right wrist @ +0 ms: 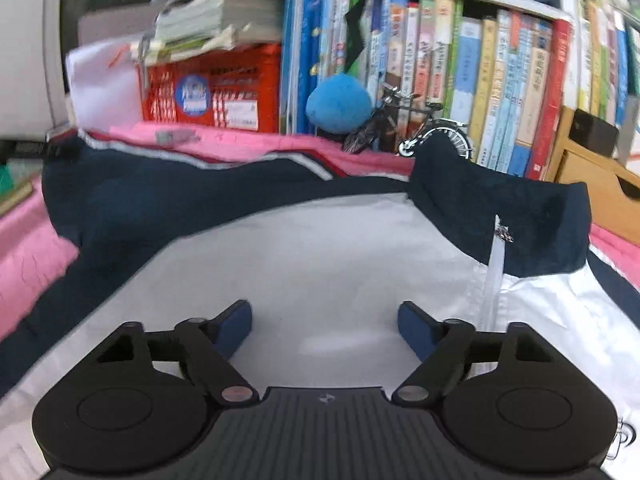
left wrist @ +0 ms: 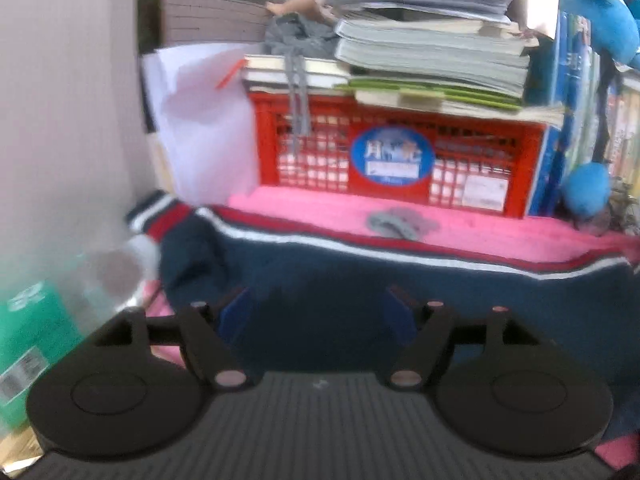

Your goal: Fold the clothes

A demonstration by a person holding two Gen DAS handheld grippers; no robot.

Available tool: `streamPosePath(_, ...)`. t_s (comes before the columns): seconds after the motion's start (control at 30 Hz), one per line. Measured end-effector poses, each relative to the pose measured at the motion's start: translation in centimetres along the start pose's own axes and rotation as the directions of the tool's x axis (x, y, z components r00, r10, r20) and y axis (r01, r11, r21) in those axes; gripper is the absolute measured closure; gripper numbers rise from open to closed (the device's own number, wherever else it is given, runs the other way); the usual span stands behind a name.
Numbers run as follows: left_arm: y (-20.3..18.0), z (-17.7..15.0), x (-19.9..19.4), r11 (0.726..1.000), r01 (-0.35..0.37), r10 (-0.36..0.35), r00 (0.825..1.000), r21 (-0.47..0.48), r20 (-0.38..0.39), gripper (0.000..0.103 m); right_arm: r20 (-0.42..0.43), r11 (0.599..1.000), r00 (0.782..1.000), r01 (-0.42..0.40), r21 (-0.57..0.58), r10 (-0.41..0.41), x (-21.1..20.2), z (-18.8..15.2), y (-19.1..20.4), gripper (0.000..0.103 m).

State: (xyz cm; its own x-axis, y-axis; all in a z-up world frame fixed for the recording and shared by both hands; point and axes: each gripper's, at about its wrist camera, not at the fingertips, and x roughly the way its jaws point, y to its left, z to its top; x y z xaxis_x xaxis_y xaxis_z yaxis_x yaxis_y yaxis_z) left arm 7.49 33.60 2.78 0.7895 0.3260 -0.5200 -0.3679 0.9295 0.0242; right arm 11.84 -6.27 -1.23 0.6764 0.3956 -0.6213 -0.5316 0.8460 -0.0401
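Lying across the pink cover (right wrist: pixel 24 252) of the tabletop, a navy-and-white jacket (right wrist: pixel 320 248) spreads from the left edge to the right, its striped hem (left wrist: pixel 360 244) toward the back edge. The left gripper (left wrist: pixel 318 312) hangs over the navy part, jaws spread, nothing between them. Behind stands a red crate (left wrist: pixel 400 148) under stacked books (left wrist: pixel 432 60) (the view is blurred). The right gripper (right wrist: pixel 324 320) hangs over the white panel, jaws likewise spread and empty, the zipper (right wrist: pixel 496 256) just to its right, below the navy collar (right wrist: pixel 500 200). A toy bicycle (right wrist: pixel 404 124) stands by the bookshelf (right wrist: pixel 500 72).
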Motion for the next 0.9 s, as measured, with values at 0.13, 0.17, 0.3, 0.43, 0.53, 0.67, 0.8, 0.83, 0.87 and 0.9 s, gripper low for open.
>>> streamPosePath(0.13, -0.6, -0.7, 2.9, 0.999, 0.037, -0.036, 0.993, 0.001, -0.114, 0.031, -0.004, 1.000, 1.000, -0.011, 0.014, 0.011, 0.1, 0.0, -0.3, 0.023)
streamPosePath(0.17, -0.7, -0.7, 3.3, 0.999, 0.034, -0.033, 0.991, 0.002, -0.128, 0.029, -0.004, 1.000, 1.000, -0.012, 0.016, 0.012, 0.1, 0.0, -0.4, 0.023)
streamPosePath(0.3, 0.2, -0.2, 4.4, 0.999, -0.033, 0.030, 0.989, -0.017, -0.142, 0.020, -0.004, 1.000, 1.000, -0.015, 0.022, 0.015, 0.3, -0.2, -0.5, 0.021)
streamPosePath(0.43, -0.1, 1.0, 5.2, 0.956, -0.293, 0.288, 0.947, -0.015, -0.144, 0.044, -0.004, 1.000, 1.000, -0.016, 0.024, 0.016, 0.4, -0.3, -0.6, 0.021)
streamPosePath(0.53, -3.3, 1.7, 2.1, 0.999, -0.046, 0.045, 0.997, -0.023, -0.057, 0.066, -0.003, 1.000, 1.000, -0.017, 0.026, 0.018, 0.4, -0.3, -0.7, 0.020)
streamPosePath(0.67, -11.5, 2.0, -1.2, 0.927, 0.361, -0.356, 0.932, 0.097, -0.069, 0.059, -0.002, 0.999, 1.000, -0.020, 0.029, 0.020, 0.4, -0.3, -0.8, 0.019)
streamPosePath(0.8, -19.9, 1.8, -0.9, 0.818, 0.565, -0.539, 0.819, 0.112, -0.195, 0.058, -0.001, 0.999, 1.000, -0.016, 0.030, 0.016, 0.4, -0.3, -0.8, 0.019)
streamPosePath(0.83, -21.5, 1.7, -0.3, 0.811, 0.571, -0.536, 0.813, 0.129, -0.227, 0.058, -0.001, 0.999, 1.000, -0.014, 0.030, 0.015, 0.4, -0.3, -0.8, 0.019)
streamPosePath(0.87, -23.1, 1.5, 0.3, 0.814, 0.560, -0.514, 0.818, 0.155, -0.258, 0.058, -0.001, 0.999, 1.000, -0.014, 0.030, 0.014, 0.4, -0.3, -0.8, 0.019)
streamPosePath(0.9, -24.2, 1.2, 1.0, 0.822, 0.537, -0.484, 0.833, 0.187, -0.268, 0.058, 0.000, 0.999, 1.000, -0.016, 0.031, 0.016, 0.4, -0.3, -0.9, 0.019)
